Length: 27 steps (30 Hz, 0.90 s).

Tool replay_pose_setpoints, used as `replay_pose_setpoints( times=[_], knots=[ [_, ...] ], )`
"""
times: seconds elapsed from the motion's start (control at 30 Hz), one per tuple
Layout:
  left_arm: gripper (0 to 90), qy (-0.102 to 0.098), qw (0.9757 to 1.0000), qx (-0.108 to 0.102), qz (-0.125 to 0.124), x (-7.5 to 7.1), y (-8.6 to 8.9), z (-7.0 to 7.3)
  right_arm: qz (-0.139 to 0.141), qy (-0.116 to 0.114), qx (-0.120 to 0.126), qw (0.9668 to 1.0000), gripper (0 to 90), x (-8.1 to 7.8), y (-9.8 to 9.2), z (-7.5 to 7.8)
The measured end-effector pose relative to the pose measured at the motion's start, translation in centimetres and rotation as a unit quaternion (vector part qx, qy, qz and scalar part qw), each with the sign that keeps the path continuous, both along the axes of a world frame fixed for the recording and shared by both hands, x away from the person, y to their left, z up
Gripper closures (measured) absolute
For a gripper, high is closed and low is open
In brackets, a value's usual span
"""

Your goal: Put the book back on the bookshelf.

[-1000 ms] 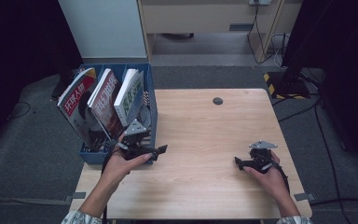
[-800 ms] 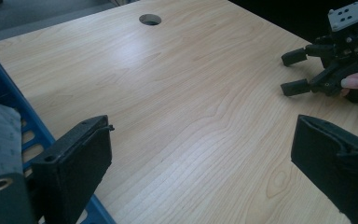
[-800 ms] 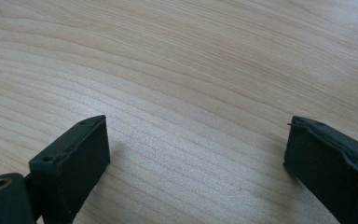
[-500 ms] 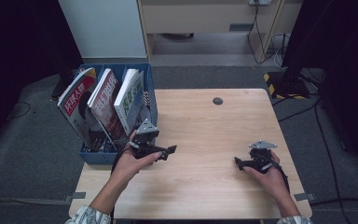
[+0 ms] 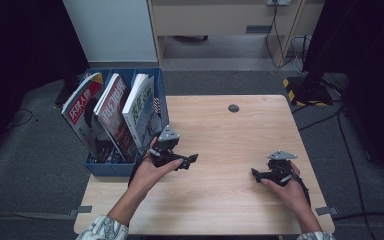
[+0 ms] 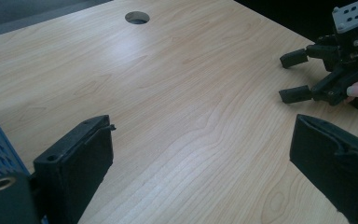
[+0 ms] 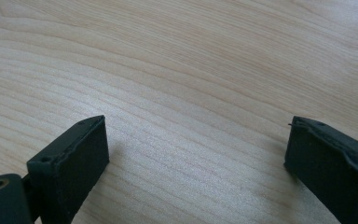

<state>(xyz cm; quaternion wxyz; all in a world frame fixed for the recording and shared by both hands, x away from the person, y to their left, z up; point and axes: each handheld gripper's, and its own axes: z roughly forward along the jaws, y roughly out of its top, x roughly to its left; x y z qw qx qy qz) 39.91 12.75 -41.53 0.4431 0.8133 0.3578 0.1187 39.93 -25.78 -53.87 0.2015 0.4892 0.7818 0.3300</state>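
Observation:
My left gripper (image 5: 189, 160) hovers over the table's left part, just right of a blue file box (image 5: 111, 169), held in a hand. Its jaws stand wide apart with bare wood between them, so it is open (image 6: 200, 149). My right gripper (image 5: 256, 173) rests low at the table's right front, also open (image 7: 196, 149), with nothing between its fingers. From the left gripper view the right gripper (image 6: 303, 77) shows farther off at the upper right. The blue file box holds three upright magazines (image 5: 115, 116).
The light wooden table (image 5: 220, 135) has a round cable hole (image 5: 234, 108) near its far edge. A yellow-and-black striped foot (image 5: 300, 90) and cables lie on the grey floor beyond the right corner. A white cabinet (image 5: 110, 30) stands behind the box.
My left gripper has moved right and slightly forward, away from the blue box and out over the table. The right gripper has stayed put.

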Motion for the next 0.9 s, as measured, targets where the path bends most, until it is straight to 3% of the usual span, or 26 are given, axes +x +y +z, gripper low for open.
replay_pose_setpoints(
  times=[0.4,0.6,0.9],
  knots=[
    [7.1,-0.005,1.0,0.008,0.0,0.6,-2.4,-0.3,0.0,0.0,0.0,1.0,6.3,0.0,0.0,0.0],
    [7.2,-0.003,0.9999,0.011,-0.012,0.6,-4.1,-1.3,-0.001,-0.001,0.001,1.0,6.3,0.0,0.0,0.0],
    [7.2,0.012,0.999,0.032,-0.03,0.8,-6.6,-4.0,-0.002,-0.001,0.001,1.0,6.3,0.0,0.0,0.0]
  ],
)
